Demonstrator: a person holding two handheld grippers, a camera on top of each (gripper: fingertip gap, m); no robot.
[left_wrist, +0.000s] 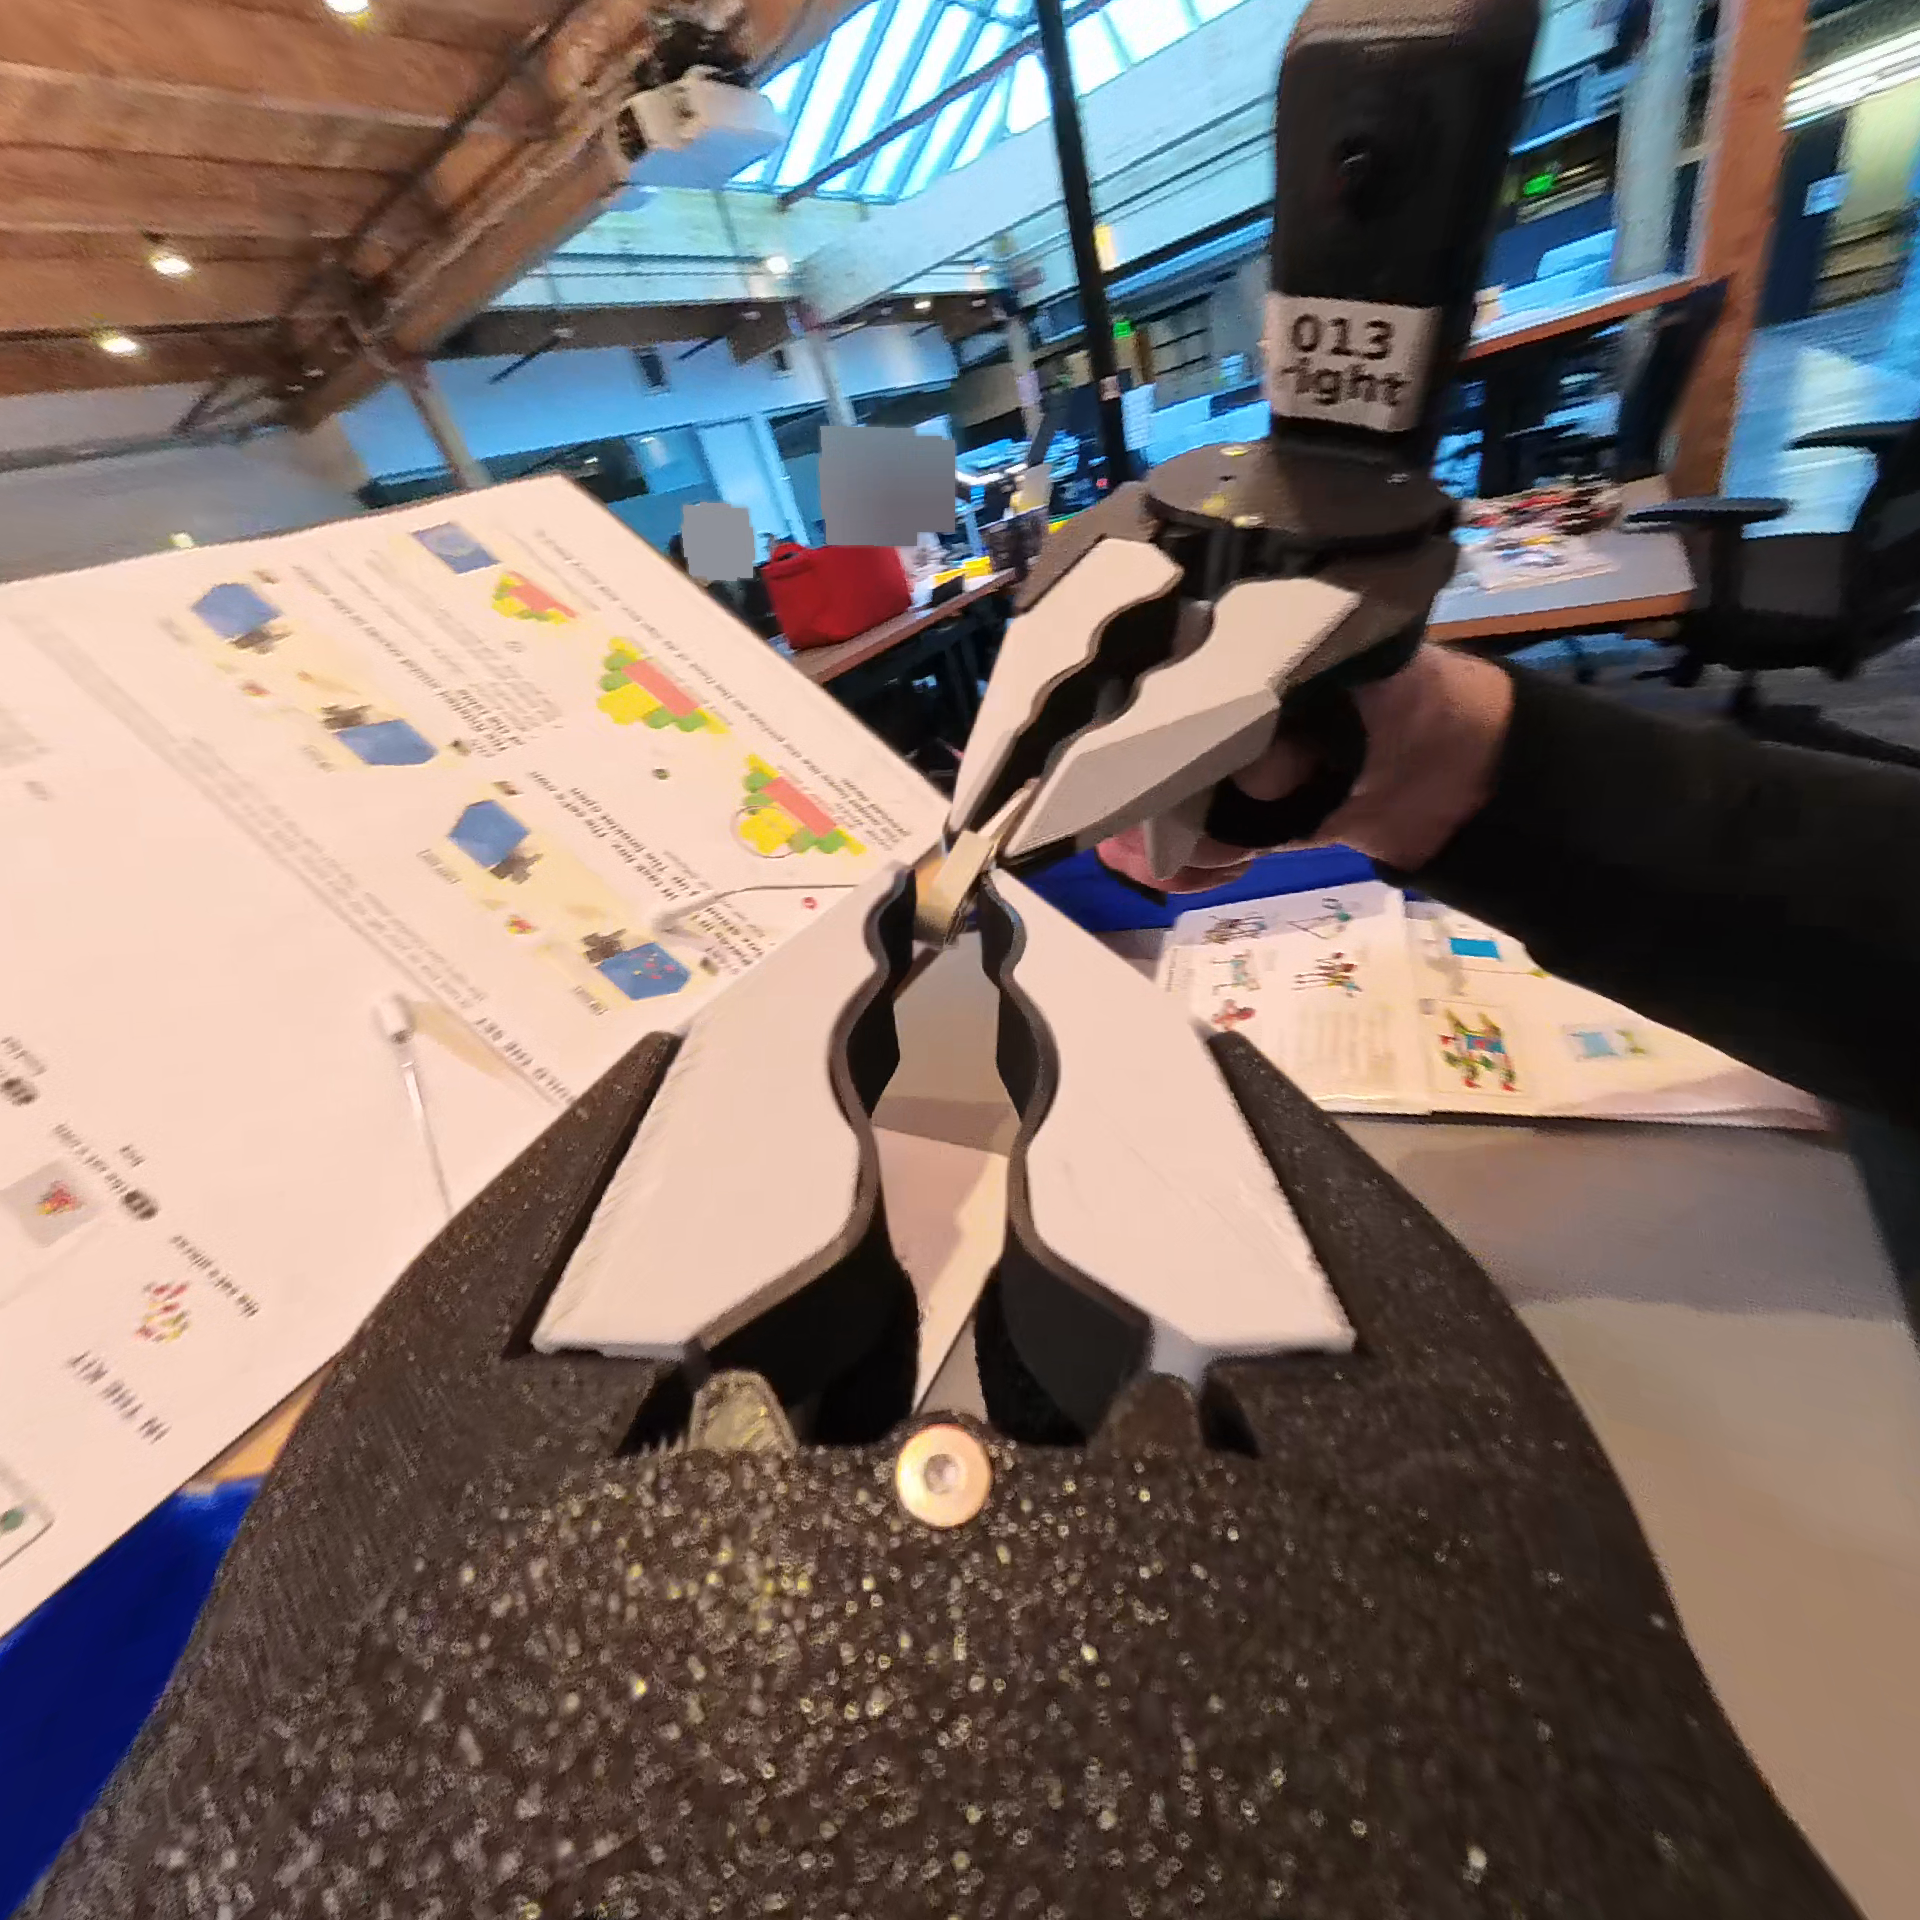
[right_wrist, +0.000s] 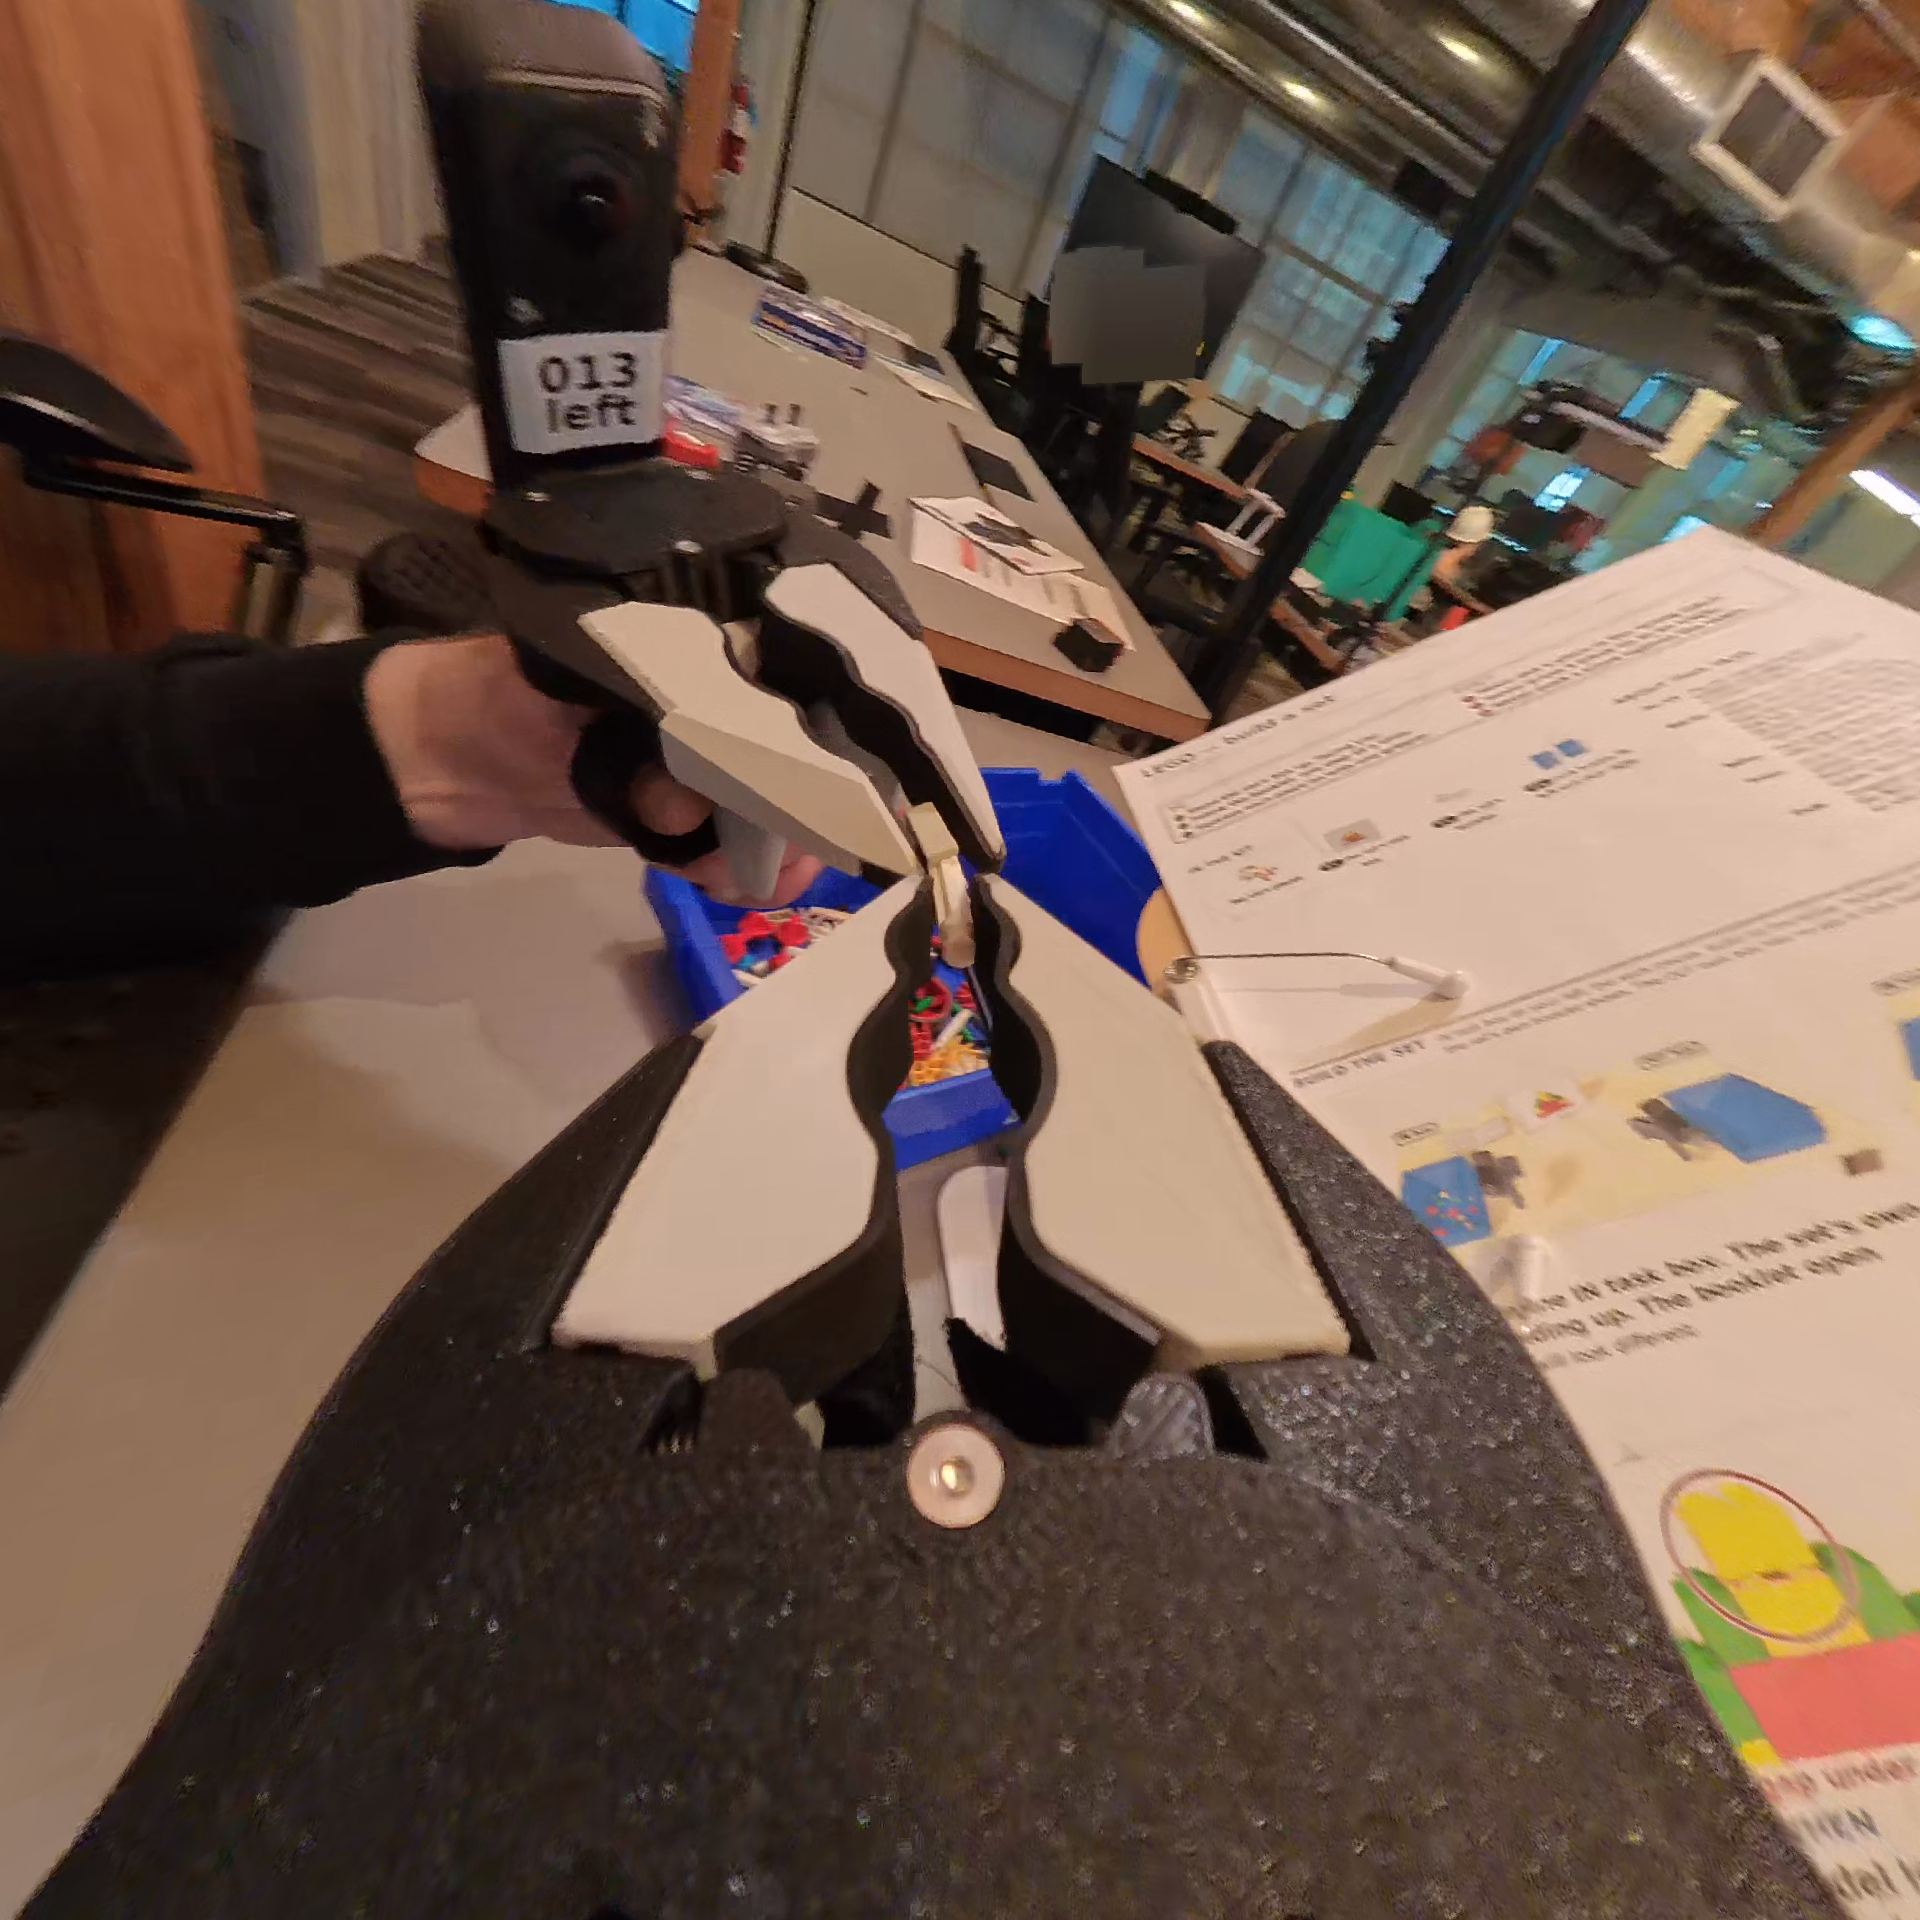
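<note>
Pale plastic piece (right_wrist: 948, 902), small and slender, is pinched at once by the left gripper (left_wrist: 943, 902) and right gripper (right_wrist: 951, 914), tips meeting above the grey table (right_wrist: 312, 1091). Its long axis runs between both tips. Below sits a blue bin (right_wrist: 1081, 831) of coloured parts; a printed sheet (right_wrist: 1558, 935) lies alongside, leaflets (left_wrist: 1351, 997) beyond.

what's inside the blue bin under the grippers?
In the right wrist view the blue bin holds a jumble of small coloured plastic pieces, red, yellow and white among them. The right gripper and left gripper cover much of it, so the rest is hidden.
</note>
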